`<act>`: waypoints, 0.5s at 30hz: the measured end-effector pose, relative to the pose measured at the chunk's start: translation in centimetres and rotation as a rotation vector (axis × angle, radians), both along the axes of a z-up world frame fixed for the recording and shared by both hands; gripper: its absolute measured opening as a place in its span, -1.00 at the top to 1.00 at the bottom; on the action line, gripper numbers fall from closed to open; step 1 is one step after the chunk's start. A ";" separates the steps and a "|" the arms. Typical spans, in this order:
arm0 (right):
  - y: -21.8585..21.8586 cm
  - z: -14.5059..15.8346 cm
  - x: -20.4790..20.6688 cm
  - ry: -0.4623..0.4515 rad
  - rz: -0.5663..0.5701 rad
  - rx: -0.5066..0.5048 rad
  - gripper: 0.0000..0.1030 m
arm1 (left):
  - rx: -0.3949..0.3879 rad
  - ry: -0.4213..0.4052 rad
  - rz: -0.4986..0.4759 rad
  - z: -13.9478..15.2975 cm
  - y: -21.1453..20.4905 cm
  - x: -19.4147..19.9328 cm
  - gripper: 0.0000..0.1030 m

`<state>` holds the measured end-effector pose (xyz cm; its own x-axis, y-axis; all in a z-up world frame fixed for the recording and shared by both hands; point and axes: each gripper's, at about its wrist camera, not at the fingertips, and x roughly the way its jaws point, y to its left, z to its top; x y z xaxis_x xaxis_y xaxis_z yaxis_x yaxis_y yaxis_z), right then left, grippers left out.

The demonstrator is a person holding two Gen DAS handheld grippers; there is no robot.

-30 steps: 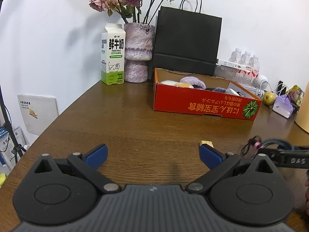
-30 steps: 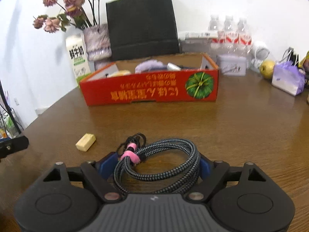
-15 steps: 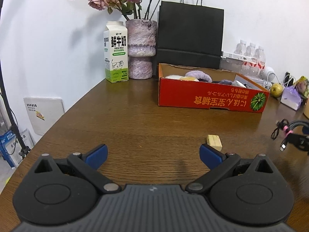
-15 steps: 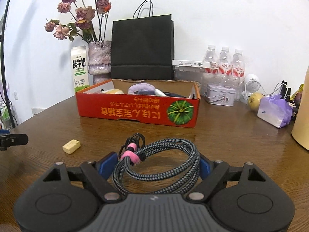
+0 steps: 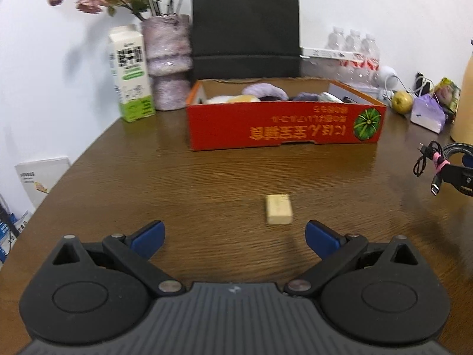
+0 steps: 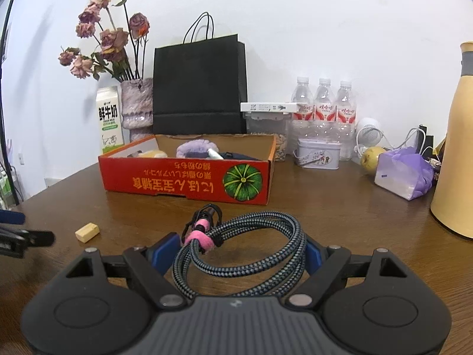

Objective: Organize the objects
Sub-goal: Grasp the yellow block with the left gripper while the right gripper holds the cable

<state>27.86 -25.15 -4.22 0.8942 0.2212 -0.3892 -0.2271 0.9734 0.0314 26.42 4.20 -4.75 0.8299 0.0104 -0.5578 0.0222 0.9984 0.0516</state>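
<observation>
My right gripper (image 6: 239,250) is shut on a coiled braided cable (image 6: 251,248) with a pink tie, held above the table in front of the red cardboard box (image 6: 189,180). The cable also shows at the right edge of the left wrist view (image 5: 443,159). My left gripper (image 5: 233,233) is open and empty, just behind a small cream eraser (image 5: 278,209) that lies on the wooden table (image 5: 177,183). The eraser also shows in the right wrist view (image 6: 87,231). The red box (image 5: 283,127) holds several soft items.
A milk carton (image 5: 131,74), a vase of dried roses (image 5: 168,59) and a black paper bag (image 5: 245,29) stand behind the box. Water bottles (image 6: 323,112), a tin (image 6: 317,152), an apple (image 6: 373,155), a purple bag (image 6: 405,171) and a tan jug (image 6: 455,148) stand at the right.
My left gripper has swung right, so the eraser now lies centred just ahead of its open fingers. My right gripper has lifted and drawn back from the box with the cable.
</observation>
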 end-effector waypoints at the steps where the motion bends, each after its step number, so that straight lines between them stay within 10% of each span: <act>1: 0.0 0.0 0.0 0.000 -0.001 0.002 -0.61 | 0.000 0.006 -0.006 -0.1 -0.3 0.4 -1.00; 15: 0.2 -0.2 0.1 0.012 0.013 0.001 -0.61 | -0.011 0.038 0.052 -1.0 -3.1 4.5 -0.75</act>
